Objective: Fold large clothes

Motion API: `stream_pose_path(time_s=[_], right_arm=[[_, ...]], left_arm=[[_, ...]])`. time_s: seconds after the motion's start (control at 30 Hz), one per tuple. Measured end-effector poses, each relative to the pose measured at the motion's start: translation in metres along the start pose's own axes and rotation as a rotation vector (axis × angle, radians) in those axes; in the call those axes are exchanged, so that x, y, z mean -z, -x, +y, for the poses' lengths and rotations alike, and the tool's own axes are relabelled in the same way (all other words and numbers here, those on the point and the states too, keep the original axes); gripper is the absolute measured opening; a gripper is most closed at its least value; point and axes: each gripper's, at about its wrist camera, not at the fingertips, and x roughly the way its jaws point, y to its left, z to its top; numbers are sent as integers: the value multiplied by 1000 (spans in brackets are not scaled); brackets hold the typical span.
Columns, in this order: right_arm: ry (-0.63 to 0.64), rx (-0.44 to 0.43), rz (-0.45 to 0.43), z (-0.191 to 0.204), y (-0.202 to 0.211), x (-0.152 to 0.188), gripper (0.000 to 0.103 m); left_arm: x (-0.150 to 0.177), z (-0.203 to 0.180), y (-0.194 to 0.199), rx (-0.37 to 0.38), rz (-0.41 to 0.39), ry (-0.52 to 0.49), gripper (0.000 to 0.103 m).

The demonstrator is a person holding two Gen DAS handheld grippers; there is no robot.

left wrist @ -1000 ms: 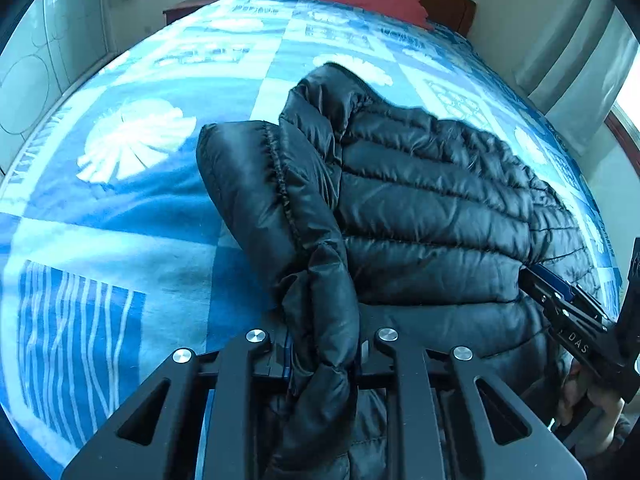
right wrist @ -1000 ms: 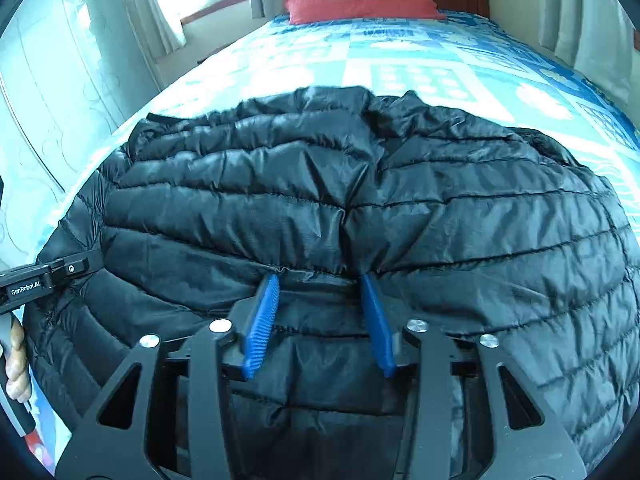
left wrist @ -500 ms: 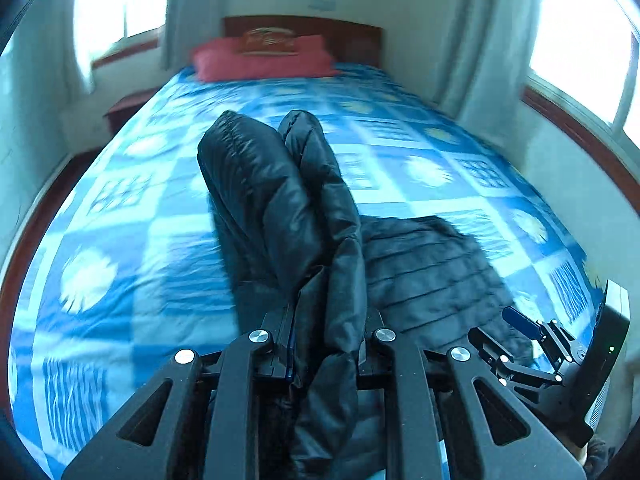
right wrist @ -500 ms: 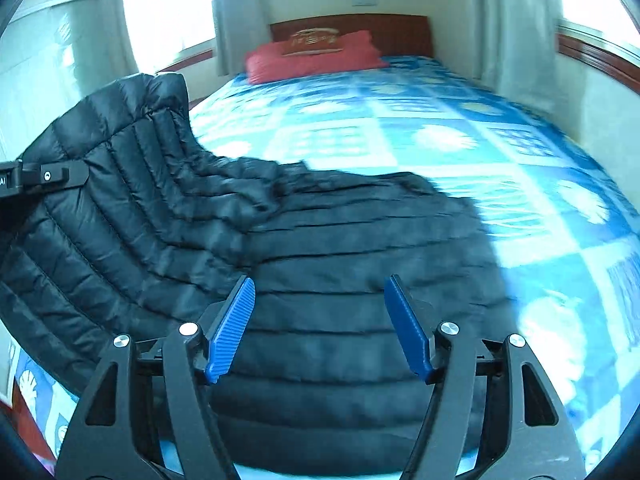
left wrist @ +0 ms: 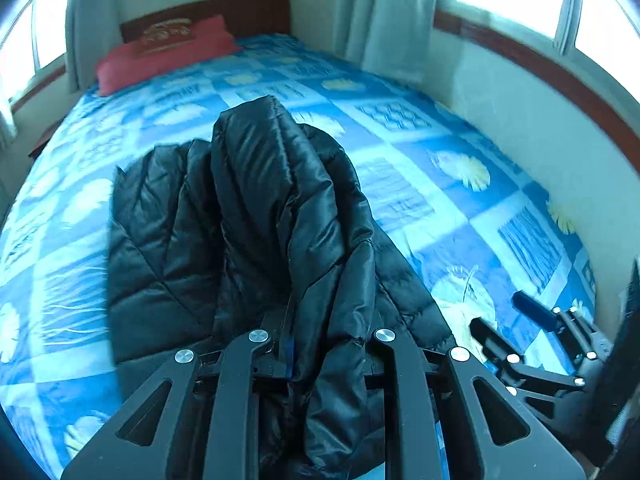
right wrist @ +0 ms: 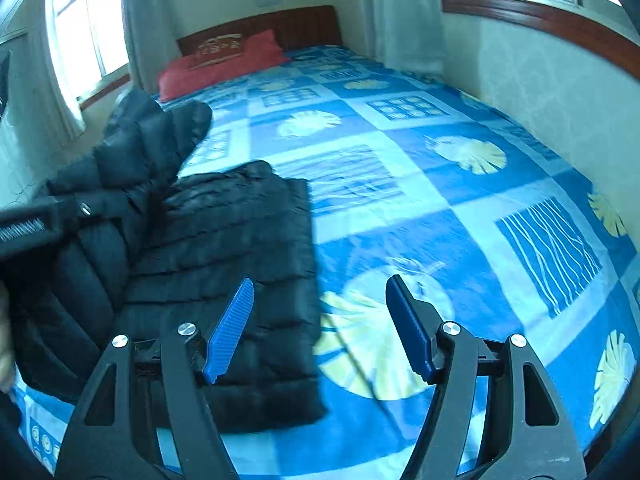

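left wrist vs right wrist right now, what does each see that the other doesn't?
Left wrist only: the left tool shut on a raised bunch of the black jacket, and both blue pads of the right tool.

Right wrist only: the right tool open and empty above the bedspread, and the jacket's flat part lying on it.

Both: jacket, bedspread, red pillow, headboard, curtains, windows.

No readable text: red pillow (right wrist: pixel 224 62) at headboard bears pale emblem, characters too blurred to make out; white lettering on side of left gripper (right wrist: pixel 24 230) in right wrist view smeared, illegible
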Motion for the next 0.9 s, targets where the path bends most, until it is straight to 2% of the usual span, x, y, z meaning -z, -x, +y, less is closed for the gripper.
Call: stream_pose_path(time_s=[0.13,0.3,0.4,0.5,0.57,0.63,0.73,0.83,0.9], right_arm=[[-26,21,29,-18,-8,8,68],[-47,27,42,-31,-13,13,68],[-53,30,40,-34,-11,14,68],[-52,35,31,-34,-5,13,68],[-46,38,24,-32,1,12,68],[-37,40,12,-28,9,11,68],[-23,40,-9,-20,21,7,68],[-17,17,-28,-9,31,1,68],[-8,-2,-38,1,35,-4,68]], left_arm=[[11,-15,-32,0,45,2,18],[15,-25,-36,-28,48,-17,19],[12,-30,-27,-35,45,-21,24],[9,-37,-15,-34,32,-13,35],[8,-42,-3,-14,11,-3,46],[6,-45,15,0,-23,3,50],[9,-48,45,45,-81,-6,51],[15,-39,76,17,-161,-25,56],[22,-21,91,-28,-197,-17,60]])
